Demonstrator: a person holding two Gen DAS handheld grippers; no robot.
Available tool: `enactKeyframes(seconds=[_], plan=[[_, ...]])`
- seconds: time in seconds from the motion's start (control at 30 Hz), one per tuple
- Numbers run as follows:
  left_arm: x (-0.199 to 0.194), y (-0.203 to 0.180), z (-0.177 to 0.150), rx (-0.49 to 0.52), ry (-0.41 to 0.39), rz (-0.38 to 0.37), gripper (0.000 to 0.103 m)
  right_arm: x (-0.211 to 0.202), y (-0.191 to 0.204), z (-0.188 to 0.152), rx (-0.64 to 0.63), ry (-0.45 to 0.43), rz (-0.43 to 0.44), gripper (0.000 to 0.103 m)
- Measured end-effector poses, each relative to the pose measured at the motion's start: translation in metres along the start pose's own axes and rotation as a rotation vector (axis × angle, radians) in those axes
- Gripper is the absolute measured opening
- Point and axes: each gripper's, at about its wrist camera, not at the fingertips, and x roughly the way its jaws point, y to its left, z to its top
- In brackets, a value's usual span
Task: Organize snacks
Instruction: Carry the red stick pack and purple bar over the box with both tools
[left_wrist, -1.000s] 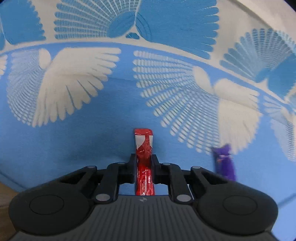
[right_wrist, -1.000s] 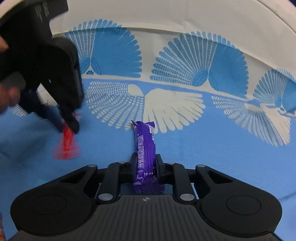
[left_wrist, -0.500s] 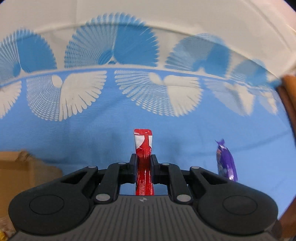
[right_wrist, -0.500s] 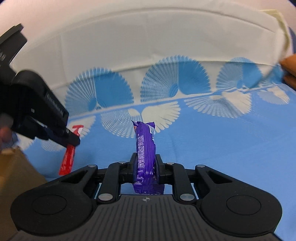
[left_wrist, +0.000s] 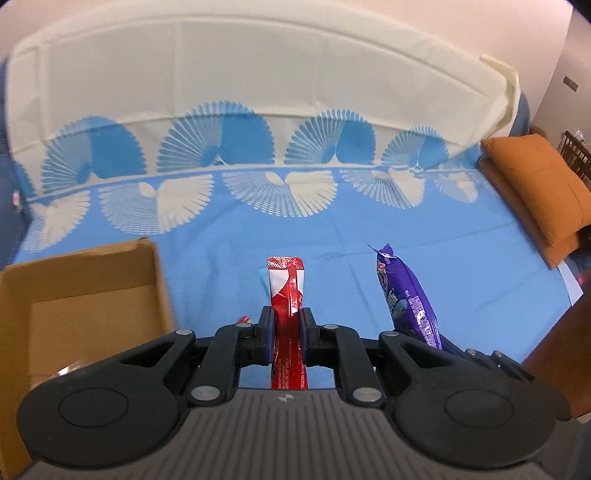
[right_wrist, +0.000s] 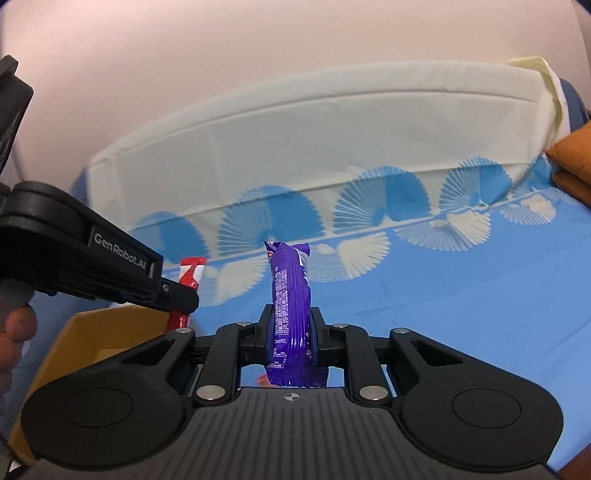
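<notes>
My left gripper (left_wrist: 287, 325) was clamped on the red snack stick (left_wrist: 286, 291), its jaws pressed flat against the wrapper with no gap, the stick pointing up and away from me. My right gripper (right_wrist: 291, 325) was closed the same way on the purple snack packet (right_wrist: 290, 284), held just to the right of the red one. Over the last second both had lifted clear of the blue patterned cloth (left_wrist: 424, 266) and swung back toward me, so the cardboard box (left_wrist: 85, 295), absent a second ago, now lay near and to the left, open, its inside mostly bare as far as I could see. Both snacks hung in the air, neither over the box yet. I judged the pick-up finished and the carry under way; what remained was moving left over the opening and releasing. An orange cushion (left_wrist: 535, 184) sat far right, out of the way.
</notes>
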Motion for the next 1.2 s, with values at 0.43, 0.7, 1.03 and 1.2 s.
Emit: enactKeyframes(seconds=[0.43,0.7,1.03,1.2], plan=[[-0.154,0.094,-0.123,-0.096,-0.049,0.135,0.014,-0.092,0.135,-0.043,-0.121,0.065,0.254,0.02],[-0.202,0.143,-0.187,-0.201,-0.058,0.213,0.014,-0.133,0.188,-0.074,-0.209,0.102,0.336,0.02],[-0.226,0.151,-0.204,-0.245,-0.119,0.183,0.015,-0.16,0.207,-0.084,-0.272,0.086,0.32,0.02],[-0.233,0.155,-0.208,-0.26,-0.135,0.181,0.015,-0.163,0.213,-0.087,-0.288,0.085,0.316,0.02]])
